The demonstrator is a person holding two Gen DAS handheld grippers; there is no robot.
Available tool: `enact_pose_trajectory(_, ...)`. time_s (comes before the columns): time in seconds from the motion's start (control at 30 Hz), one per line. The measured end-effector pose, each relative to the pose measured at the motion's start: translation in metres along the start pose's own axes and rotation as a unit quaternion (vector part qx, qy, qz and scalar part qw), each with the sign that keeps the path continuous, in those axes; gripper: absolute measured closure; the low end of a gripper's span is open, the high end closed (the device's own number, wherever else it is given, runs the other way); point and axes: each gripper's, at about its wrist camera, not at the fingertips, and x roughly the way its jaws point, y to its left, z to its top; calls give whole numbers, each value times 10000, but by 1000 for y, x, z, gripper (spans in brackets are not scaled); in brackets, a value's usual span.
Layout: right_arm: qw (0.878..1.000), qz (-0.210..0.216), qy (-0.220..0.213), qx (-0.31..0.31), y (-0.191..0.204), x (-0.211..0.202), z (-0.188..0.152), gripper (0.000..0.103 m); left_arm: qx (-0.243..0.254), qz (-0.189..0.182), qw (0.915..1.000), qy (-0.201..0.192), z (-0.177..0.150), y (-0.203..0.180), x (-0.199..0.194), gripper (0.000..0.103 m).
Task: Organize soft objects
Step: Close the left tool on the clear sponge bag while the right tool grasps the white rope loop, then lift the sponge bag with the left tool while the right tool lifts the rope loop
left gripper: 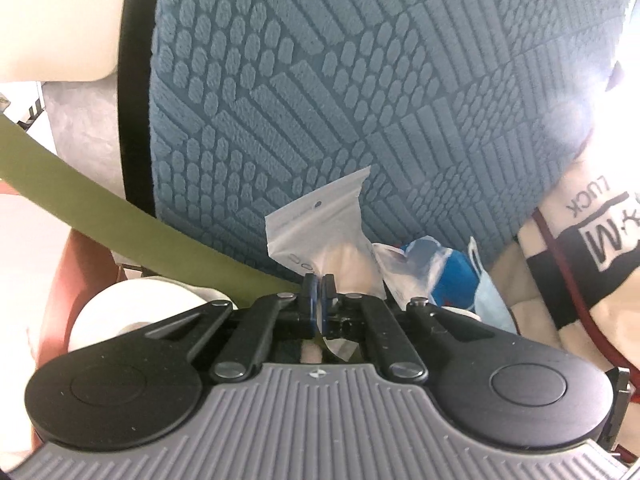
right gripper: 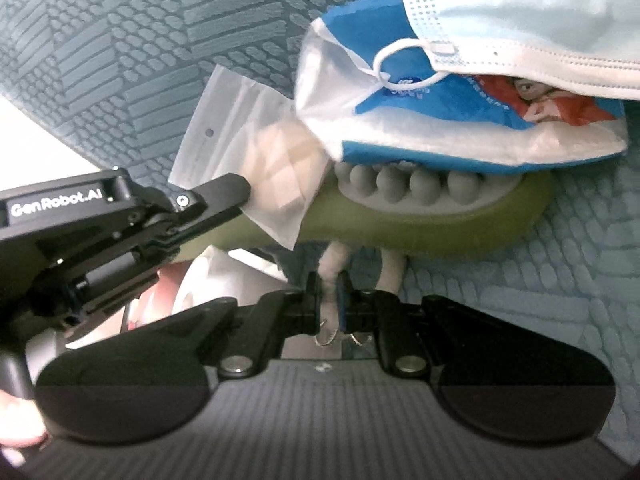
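Currently the left claw (left gripper: 319, 285) is clamped on the white pouch (left gripper: 320, 224), just beside the blue tissue pack (right gripper: 420, 120). The right claw (right gripper: 329, 292) pinches a pale strap (right gripper: 334, 264) below that pack. Risk: thin film could slip out, and the face mask (right gripper: 520, 28) atop the pack could slide off.

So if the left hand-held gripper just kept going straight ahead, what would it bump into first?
Probably the blue textured cushion, right behind the white plastic pouch that the left hand-held gripper is pinching; depth is unclear.
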Motion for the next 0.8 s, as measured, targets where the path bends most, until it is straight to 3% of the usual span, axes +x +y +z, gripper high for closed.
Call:
enact_pose_trajectory(0.3, 9964, -583, 70, -607, 21, -32, -2, 91, -31, -19, 10000, -73, -12, 3, -37, 101)
enact_pose_trajectory(0.47, 9875, -1180, 240, -1019, 34, -46, -6, 91, -36, -71, 9998, -159, -20, 4, -58, 101)
enact_pose_trajectory(0.8, 9757, -1582, 179, -1507, 48, -72, -28, 91, -89, -154, 9998, -112, -48, 4, -80, 101)
